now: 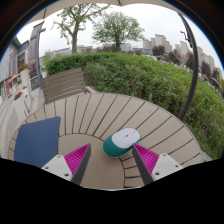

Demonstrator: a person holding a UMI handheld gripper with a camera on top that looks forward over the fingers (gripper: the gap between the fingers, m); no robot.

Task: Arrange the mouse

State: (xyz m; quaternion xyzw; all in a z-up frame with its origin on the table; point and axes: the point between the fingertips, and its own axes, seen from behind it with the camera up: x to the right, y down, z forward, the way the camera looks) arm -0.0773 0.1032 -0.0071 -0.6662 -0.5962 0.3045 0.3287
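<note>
Outside, a round desk point(95, 115) made of pale wood slats sits on a terrace, with a thick green hedge point(150, 75) behind it. Far past the hedge I see two trees point(100, 25), some tall buildings point(160, 45) and a grey sky. On the far left side, a wooden chair point(62, 83) stands close to the desk. A dark pole point(193, 65) rises on the right.

My jaws point(112, 160) are open wide. I hold nothing. My two pink pads point(77, 156) point forward over the near part of the desk.

I see the mouse point(122, 141) lying on the desk. It is teal with a white top. It sits between my two fingers, a bit closer to the right one. I see a gap of bare wood on its left side. On its right side it is very near the right pad, and I cannot tell if they touch. It rests on the slats by itself.

On the near left lies a dark blue mat point(38, 142), flat on the desk. It is just left of my left finger, and apart from the mouse.
</note>
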